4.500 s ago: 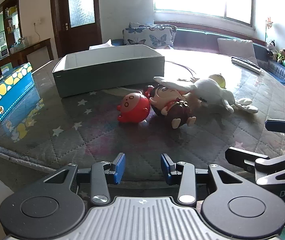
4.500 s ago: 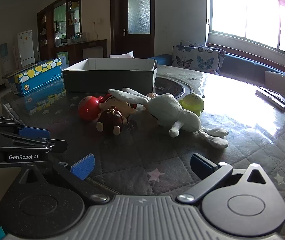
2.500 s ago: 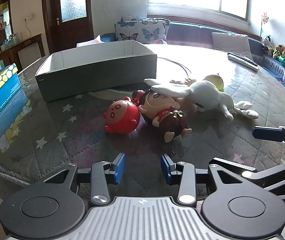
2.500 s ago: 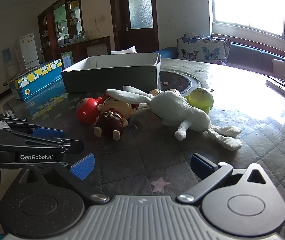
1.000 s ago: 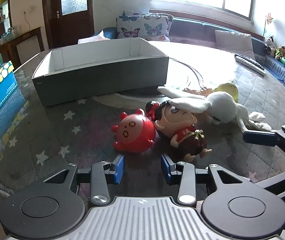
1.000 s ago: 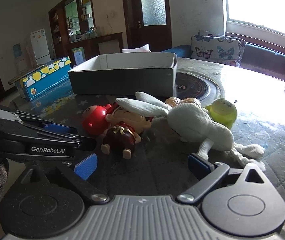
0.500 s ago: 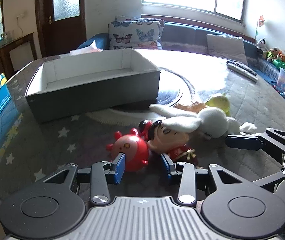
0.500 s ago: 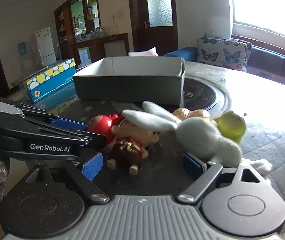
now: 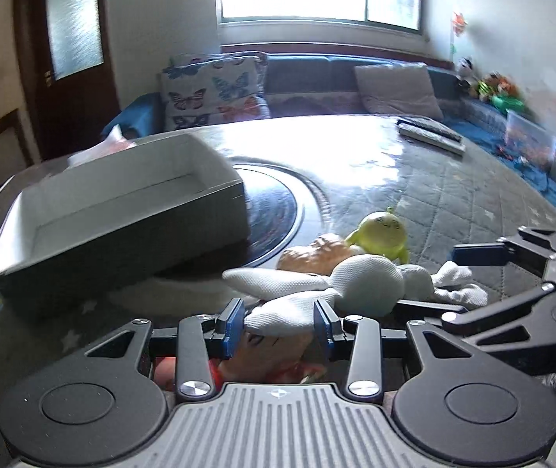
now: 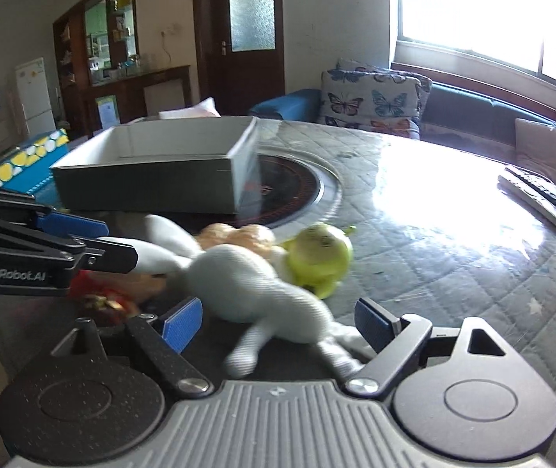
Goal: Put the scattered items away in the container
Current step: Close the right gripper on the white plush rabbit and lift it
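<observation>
Nearest to me, my left gripper point(image 9: 278, 327) stood with its blue pads apart, straddling the head of the big-headed doll point(image 9: 274, 355), with one long ear of the white plush rabbit point(image 9: 367, 284) draped across the gap; nothing was clamped yet. My right gripper point(image 10: 278, 321) was spread wide around the rabbit's body point(image 10: 250, 280), whose legs trailed between the fingers. The rabbit lay over the doll, so that ear stood in the way of a clean grip on the doll. Just behind the rabbit sat an orange toy point(image 9: 313, 251) and a green round toy point(image 9: 381, 234), both touching it. Farther off, the grey open box point(image 9: 122, 230) waited to the left on the quilted table point(image 9: 453, 195), beside the dark round hotplate point(image 9: 274, 210), with remotes point(image 9: 430, 132) near the far edge. Half a second before, both tools had been short of the toys; they had since come down over them. The red round toy point(image 9: 165, 372) was nearly hidden beneath my left gripper's frame, and the rabbit was motion-blurred in the right wrist view.
</observation>
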Demonstrator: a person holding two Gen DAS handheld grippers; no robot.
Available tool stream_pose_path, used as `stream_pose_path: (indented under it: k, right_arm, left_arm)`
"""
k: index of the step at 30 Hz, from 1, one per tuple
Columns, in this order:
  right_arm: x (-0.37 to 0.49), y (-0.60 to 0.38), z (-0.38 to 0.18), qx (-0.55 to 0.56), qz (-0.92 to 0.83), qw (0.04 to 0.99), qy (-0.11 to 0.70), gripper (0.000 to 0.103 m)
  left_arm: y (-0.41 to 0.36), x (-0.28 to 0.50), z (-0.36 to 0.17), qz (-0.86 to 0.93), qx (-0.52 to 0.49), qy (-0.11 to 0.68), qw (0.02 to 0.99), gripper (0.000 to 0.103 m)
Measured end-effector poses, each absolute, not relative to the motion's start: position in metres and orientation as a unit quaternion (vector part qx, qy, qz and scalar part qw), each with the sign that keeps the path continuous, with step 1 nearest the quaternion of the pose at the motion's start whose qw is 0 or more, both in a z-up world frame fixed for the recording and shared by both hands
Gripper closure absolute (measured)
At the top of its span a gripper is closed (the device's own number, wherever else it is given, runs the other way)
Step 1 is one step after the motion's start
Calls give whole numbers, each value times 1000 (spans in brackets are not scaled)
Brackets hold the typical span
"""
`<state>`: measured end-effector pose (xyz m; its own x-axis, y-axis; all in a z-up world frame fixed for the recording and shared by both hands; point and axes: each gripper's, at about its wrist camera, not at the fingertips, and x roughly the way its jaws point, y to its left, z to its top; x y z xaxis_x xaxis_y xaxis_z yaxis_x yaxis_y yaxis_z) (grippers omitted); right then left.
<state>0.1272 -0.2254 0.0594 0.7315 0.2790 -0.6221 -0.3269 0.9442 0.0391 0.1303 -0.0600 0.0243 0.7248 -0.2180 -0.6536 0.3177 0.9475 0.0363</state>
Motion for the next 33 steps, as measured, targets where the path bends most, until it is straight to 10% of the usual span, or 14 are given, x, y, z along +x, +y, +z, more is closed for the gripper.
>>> stream_pose_path:
  k: [28,33]
  right_arm:
    - [138,-246,40,-50,169,916,359,55]
    - [137,-246,41,-48,169,919,354,55]
  left_arm:
    - [-105,163,0,-252,165,352,886,62]
    - [-104,173,-10,-254,146,374,880,77]
